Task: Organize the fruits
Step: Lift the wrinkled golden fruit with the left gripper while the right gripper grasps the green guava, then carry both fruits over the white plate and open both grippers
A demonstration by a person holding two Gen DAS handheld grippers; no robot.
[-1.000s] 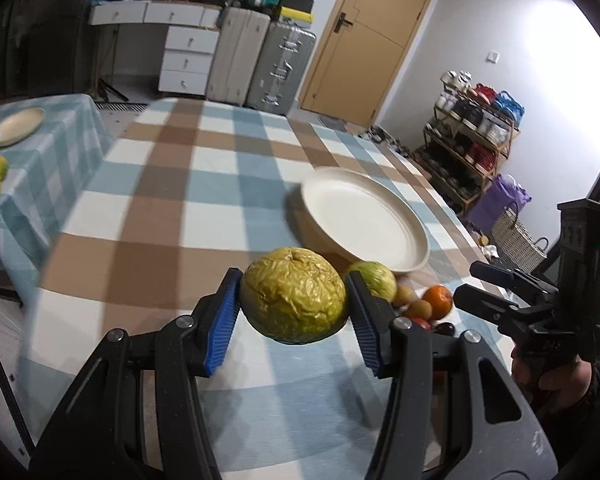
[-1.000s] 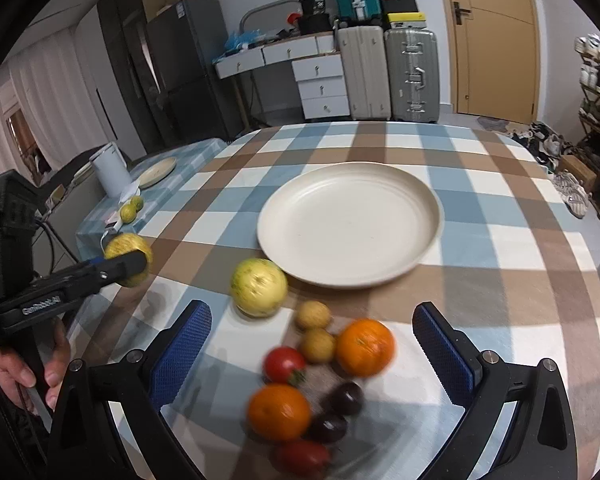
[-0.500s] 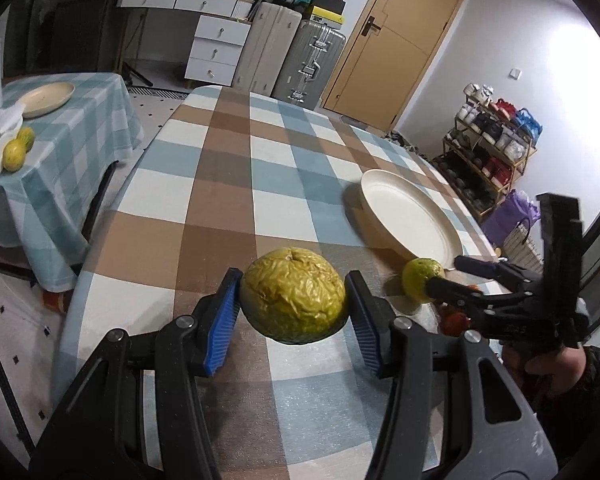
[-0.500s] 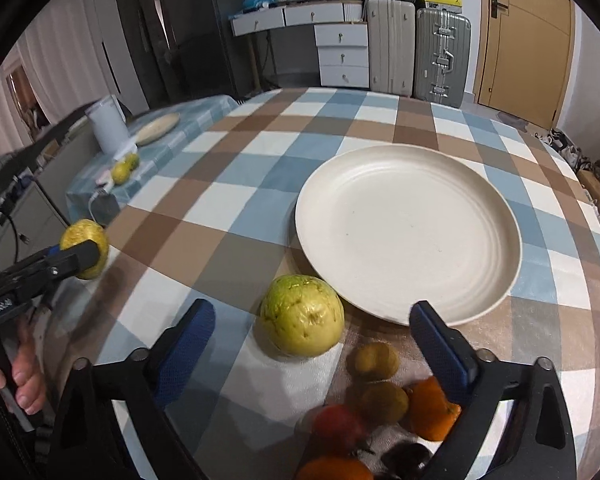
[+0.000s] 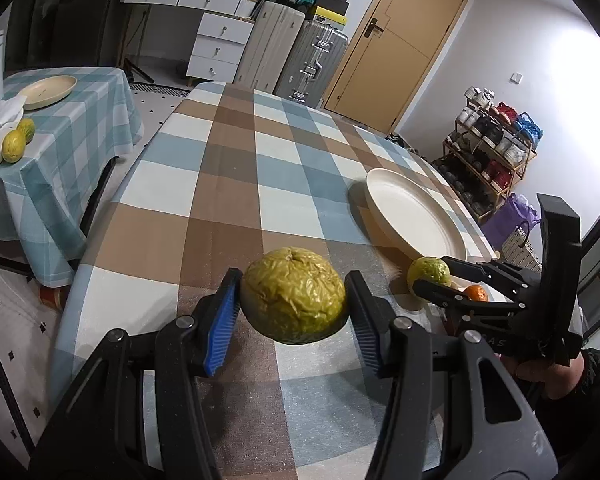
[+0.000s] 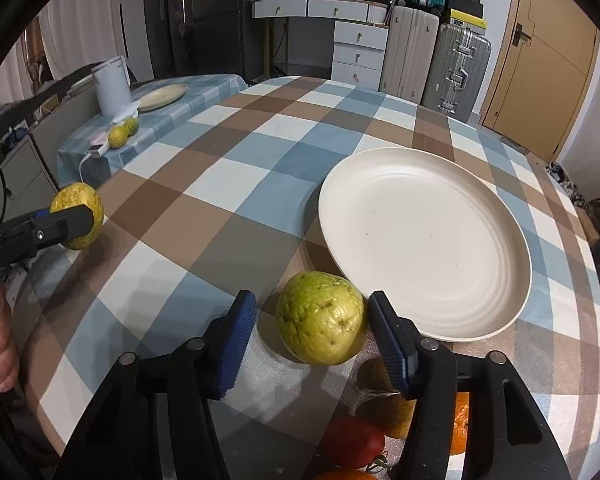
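Observation:
My left gripper [image 5: 294, 284] is shut on a wrinkled yellow-green fruit [image 5: 294, 304] and holds it just above the checked tablecloth, left of the cream plate [image 5: 412, 216]. My right gripper [image 6: 313, 300] straddles a smoother green guava [image 6: 320, 318] that rests on the cloth against the plate's near rim [image 6: 480, 332]. Its jaws are closing. The right pad is at the guava's skin, while a gap remains at the left pad. Beneath the right gripper lie a red tomato [image 6: 352, 440], an orange [image 6: 458, 420] and a brownish fruit [image 6: 388, 412].
A low side table [image 5: 60, 152] to the left carries a second plate [image 5: 48, 90], two yellow-green fruits [image 5: 14, 144] and a white canister [image 6: 110, 88]. Suitcases [image 5: 300, 56], drawers and a door stand behind. A shoe rack [image 5: 496, 152] lines the right wall.
The right gripper came down and forward over the green guava and its jaws narrowed around it. The left gripper carried its fruit leftward, away from the plate, then held still.

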